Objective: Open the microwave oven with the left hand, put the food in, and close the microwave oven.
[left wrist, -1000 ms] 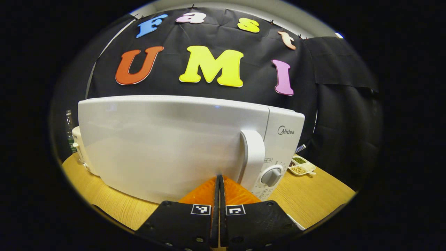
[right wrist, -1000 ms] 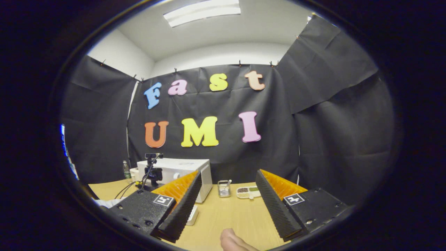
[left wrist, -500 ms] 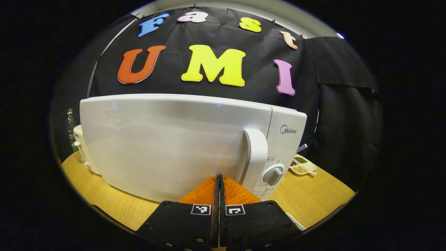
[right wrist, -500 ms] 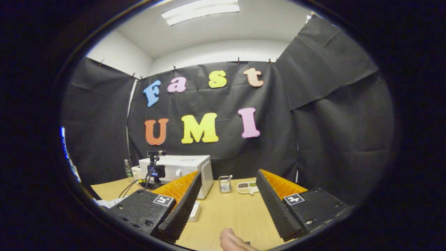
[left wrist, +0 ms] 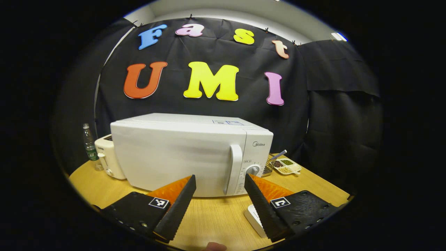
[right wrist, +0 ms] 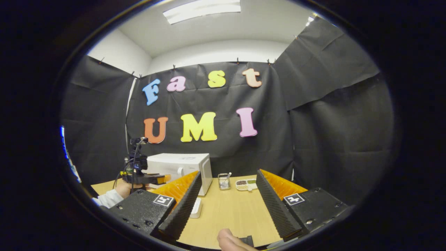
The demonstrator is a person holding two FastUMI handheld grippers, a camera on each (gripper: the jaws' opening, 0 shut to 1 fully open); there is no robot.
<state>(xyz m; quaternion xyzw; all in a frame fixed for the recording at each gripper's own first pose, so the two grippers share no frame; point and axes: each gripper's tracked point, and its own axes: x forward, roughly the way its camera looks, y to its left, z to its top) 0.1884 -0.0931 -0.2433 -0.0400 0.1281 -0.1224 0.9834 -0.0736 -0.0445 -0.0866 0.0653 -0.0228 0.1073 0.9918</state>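
Two ribbed black fingers with orange backs spread wide at the bottom of the left gripper view: the left gripper [left wrist: 219, 198] grips nothing, and bare wood-grain table [left wrist: 216, 216] shows through the gap. Each finger carries a small square black-and-white marker on its matte black mount. Just beside the right-hand finger lies a flat white block with rounded corners [left wrist: 254, 219]; what it is cannot be told.

Beyond the fingertips, near but apart from them, stands the microwave oven [left wrist: 181, 153], a smooth, glossy white box with softly rounded edges. Its door is shut flush; a tall curved white handle [left wrist: 234, 167] runs down the door's right edge, and a round grey knob [left wrist: 253, 170] sits on the narrow control panel beside it.

To the oven's left, close against it, is a cream toaster [left wrist: 106, 158], and past that a clear plastic bottle [left wrist: 90, 144] with a green label. To the oven's right, farther back, rests a white divided dish [left wrist: 287, 166] with green, brown and pale grains in separate compartments.

In the right gripper view the right gripper [right wrist: 226, 205] likewise stands wide apart and empty, its serrated pads facing across the tan tabletop. A fingertip [right wrist: 228, 240] shows at the bottom edge. Farther off on the left, a hand [right wrist: 123, 188] in a white sleeve holds the other gripper in front of the oven.
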